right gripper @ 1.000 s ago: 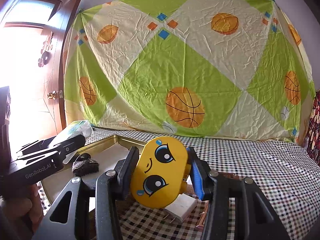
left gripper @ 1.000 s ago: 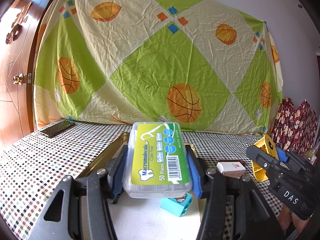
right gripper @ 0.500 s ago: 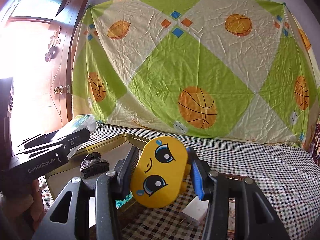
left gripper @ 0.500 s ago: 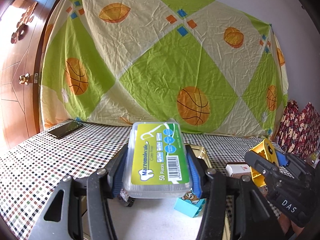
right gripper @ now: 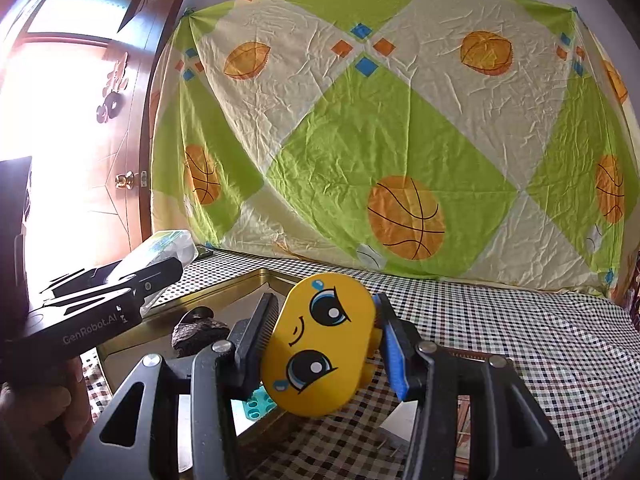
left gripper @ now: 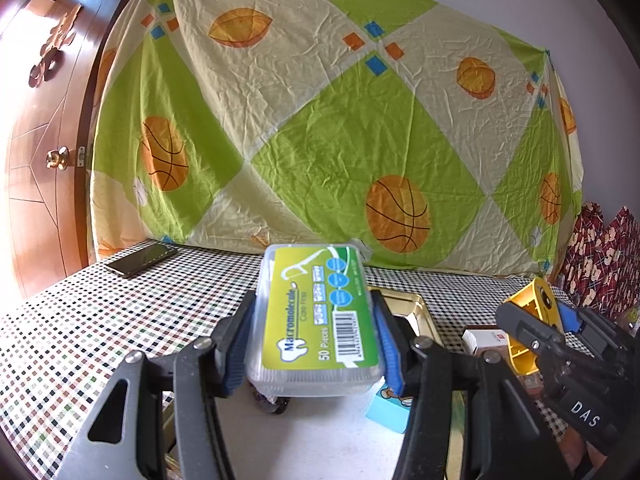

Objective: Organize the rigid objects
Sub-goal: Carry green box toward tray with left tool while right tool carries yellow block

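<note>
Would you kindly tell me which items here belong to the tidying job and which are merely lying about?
Job items:
- floss pick box, held in left tool
- yellow face toy, held in right tool
- gold tray
- blue block

Lying about:
- phone
- basketball sheet

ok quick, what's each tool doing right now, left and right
Left tool: closed on the dental floss box, held above the gold tray.
Right tool: closed on the yellow cartoon-face toy.
</note>
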{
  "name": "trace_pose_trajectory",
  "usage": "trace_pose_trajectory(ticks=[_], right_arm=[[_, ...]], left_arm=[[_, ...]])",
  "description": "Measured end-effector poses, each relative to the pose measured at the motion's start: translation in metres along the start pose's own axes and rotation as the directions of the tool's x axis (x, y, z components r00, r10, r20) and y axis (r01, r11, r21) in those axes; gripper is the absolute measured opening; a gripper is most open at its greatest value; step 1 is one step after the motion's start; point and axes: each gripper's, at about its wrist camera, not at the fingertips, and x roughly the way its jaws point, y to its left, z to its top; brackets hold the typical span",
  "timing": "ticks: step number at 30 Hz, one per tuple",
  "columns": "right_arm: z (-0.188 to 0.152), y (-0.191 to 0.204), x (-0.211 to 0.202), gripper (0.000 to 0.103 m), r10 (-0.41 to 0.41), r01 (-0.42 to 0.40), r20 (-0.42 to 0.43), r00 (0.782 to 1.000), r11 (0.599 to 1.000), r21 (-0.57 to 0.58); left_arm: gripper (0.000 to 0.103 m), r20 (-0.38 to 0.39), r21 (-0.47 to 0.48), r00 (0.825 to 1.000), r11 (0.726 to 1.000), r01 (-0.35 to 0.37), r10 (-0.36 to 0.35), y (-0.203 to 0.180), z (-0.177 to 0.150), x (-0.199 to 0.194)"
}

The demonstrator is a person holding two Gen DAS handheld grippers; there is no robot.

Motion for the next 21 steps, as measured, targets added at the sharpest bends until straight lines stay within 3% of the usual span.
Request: trace_pose_trajectory(ticks=[21], right_arm=[[0.003, 0.020, 0.008, 0.051, 0.034, -0.034, -0.007, 0.999, 0.999, -0.028]], left_arm=[[0.053, -0.008, -0.010, 0.999, 0.999, -0.036, 0.036, 0.017, 0.001, 0.001]])
